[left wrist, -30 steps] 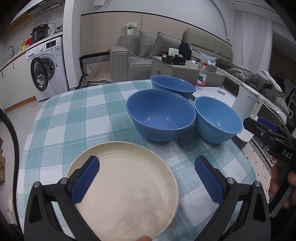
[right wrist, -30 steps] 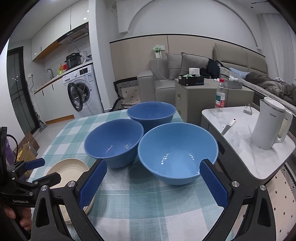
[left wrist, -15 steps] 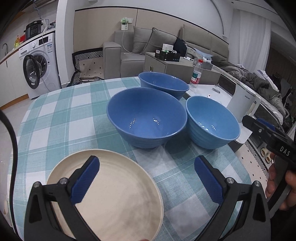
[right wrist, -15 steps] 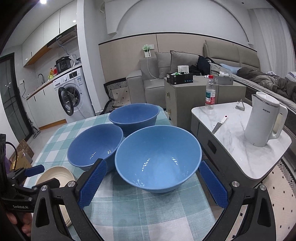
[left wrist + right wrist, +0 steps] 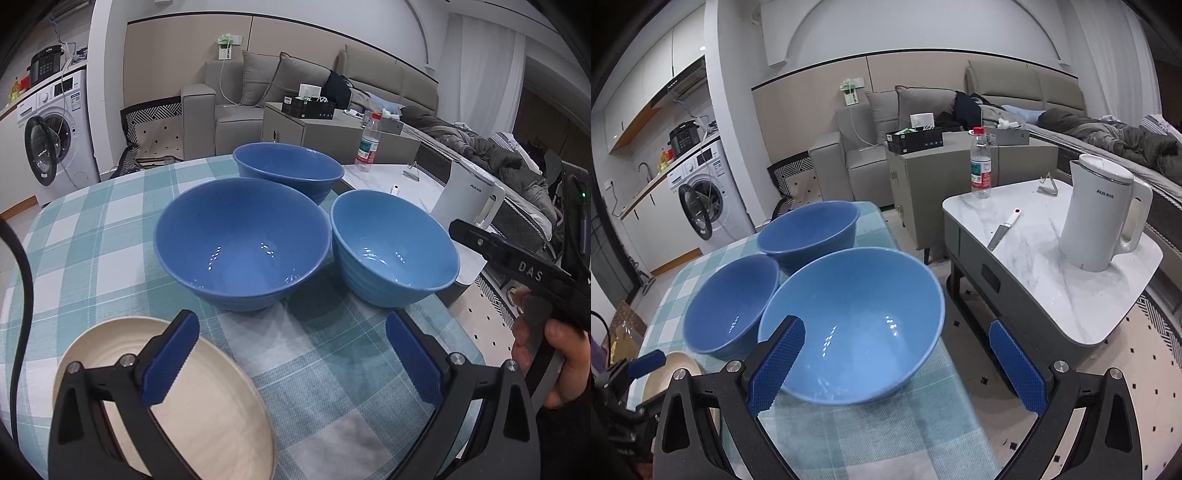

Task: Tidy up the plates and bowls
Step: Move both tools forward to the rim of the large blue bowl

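Note:
Three blue bowls stand together on the checked tablecloth [image 5: 92,229]. In the left wrist view a dark blue bowl [image 5: 242,242] is central, another dark one [image 5: 290,170] sits behind it, and a lighter blue bowl [image 5: 393,245] is at the right. A cream plate [image 5: 207,413] lies at the near left, under the left finger of my left gripper [image 5: 291,363], which is open. In the right wrist view my right gripper [image 5: 895,365] is open, low over the near rim of the lighter bowl [image 5: 853,321], with the dark bowls [image 5: 733,302] [image 5: 809,229] behind.
The table's right edge runs close beside the lighter bowl. Beyond it stands a marble side table [image 5: 1052,258] with a white kettle [image 5: 1104,218], a water bottle [image 5: 980,162] and a knife [image 5: 1003,230]. A sofa and a washing machine [image 5: 51,140] are farther back.
The right gripper has moved forward and right, closing in on the lighter bowl. The left gripper has shifted right, so the plate has slid toward the lower left of its view.

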Tool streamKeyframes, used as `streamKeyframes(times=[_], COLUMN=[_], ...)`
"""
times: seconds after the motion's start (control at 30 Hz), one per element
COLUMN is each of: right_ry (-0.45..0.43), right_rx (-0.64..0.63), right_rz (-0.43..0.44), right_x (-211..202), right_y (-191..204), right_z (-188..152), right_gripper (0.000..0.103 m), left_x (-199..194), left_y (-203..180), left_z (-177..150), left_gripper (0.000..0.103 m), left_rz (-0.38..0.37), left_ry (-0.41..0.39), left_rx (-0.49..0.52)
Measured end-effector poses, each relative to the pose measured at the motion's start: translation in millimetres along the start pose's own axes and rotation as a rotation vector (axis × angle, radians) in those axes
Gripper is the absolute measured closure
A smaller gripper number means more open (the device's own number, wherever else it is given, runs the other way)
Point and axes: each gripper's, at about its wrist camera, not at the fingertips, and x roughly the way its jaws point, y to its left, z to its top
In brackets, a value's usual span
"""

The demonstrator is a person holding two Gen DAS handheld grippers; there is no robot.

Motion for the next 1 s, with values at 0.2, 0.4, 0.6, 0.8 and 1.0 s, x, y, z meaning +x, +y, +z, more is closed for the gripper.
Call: streamKeyframes(times=[0.2,0.4,0.6,0.8,1.0], right_ry=[0.018,0.021,0.016,0.036,0.057], right_rx=[0.028,0.03,0.007,-0.017,-0.026], right_rz=[0.037,0.044,0.074,0.157,0.201], right_x=[11.1,14.0,12.7,18.8,22.9], right_y=[-9.4,-9.5,5.7,32.2,53.4], right_z=[-3.3,-3.7,-5.1,-5.8,-9.3], right_gripper=[0.001,0.001,0.001,0.002,0.007], left_x=[6.4,15.3,19.2,21.7,21.5], left_y=[-1.7,14.2,26.5,39.9,60.6], left_z=[6.2,13.2,19.1,24.1,28.3], left_gripper=[0.002,0.002,0.002,0.002,0.002], left_rz=[0.024,0.034,0.05,0.074,0.094], left_ry=[-0.004,0.001,-0.004,-0.002,-0.001], left_rx=[0.003,-0.046,-0.056,-0.061,-0.084])
